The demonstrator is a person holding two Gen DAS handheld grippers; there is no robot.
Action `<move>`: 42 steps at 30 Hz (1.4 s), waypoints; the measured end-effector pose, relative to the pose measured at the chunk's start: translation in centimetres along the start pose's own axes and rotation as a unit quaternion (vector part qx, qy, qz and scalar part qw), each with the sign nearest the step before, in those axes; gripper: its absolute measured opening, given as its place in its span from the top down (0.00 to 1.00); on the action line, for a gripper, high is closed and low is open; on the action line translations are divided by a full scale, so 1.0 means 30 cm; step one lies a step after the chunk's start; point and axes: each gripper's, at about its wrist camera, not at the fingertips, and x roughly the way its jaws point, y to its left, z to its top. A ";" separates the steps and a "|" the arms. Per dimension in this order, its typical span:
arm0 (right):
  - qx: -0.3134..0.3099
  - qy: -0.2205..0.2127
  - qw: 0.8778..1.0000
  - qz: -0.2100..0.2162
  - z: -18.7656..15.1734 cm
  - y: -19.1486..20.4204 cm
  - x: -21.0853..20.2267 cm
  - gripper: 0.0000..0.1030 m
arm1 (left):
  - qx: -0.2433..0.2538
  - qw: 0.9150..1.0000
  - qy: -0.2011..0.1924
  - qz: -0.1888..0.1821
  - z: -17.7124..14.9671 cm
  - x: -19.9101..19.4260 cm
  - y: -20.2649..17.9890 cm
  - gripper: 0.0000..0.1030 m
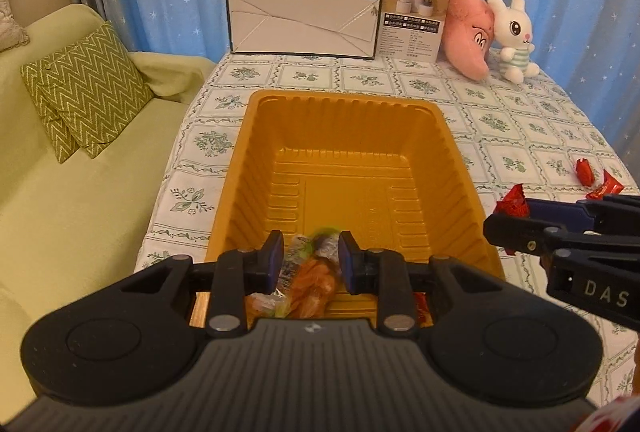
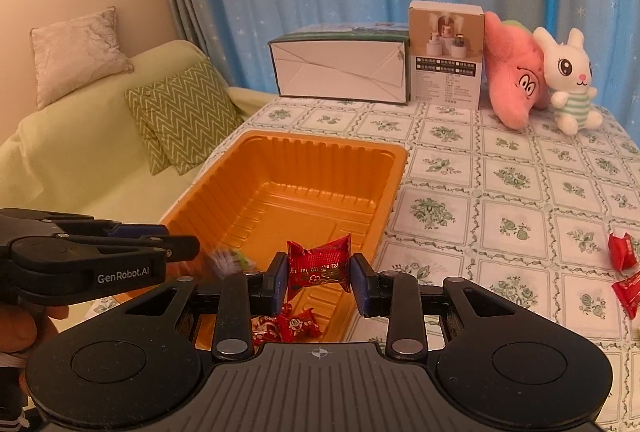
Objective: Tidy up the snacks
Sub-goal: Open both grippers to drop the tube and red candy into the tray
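An orange plastic tray (image 1: 344,97) (image 2: 320,141) stands on the tablecloth. My left gripper (image 1: 312,260) (image 2: 194,246) hangs over the tray's near end, shut on a small green-and-silver wrapped snack (image 1: 322,242) (image 2: 228,258) that is blurred. Orange and clear-wrapped snacks (image 1: 314,286) lie in the tray under it. My right gripper (image 2: 319,268) (image 1: 492,228) is shut on a red wrapped candy (image 2: 320,262) (image 1: 512,203) above the tray's near right corner. Red candies (image 2: 296,324) rest inside the tray below it.
Loose red candies (image 2: 622,252) (image 1: 584,169) lie on the table at the right. At the far edge stand a long white box (image 1: 304,19), a small carton (image 1: 412,11), a pink plush (image 1: 472,31) and a white rabbit plush (image 1: 514,35). A green sofa with cushions (image 1: 84,91) is on the left.
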 end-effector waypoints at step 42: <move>0.043 -0.011 0.999 -0.023 -0.044 -0.111 -0.150 0.42 | 0.001 0.999 -0.027 -0.020 -0.010 -0.135 -0.024 0.44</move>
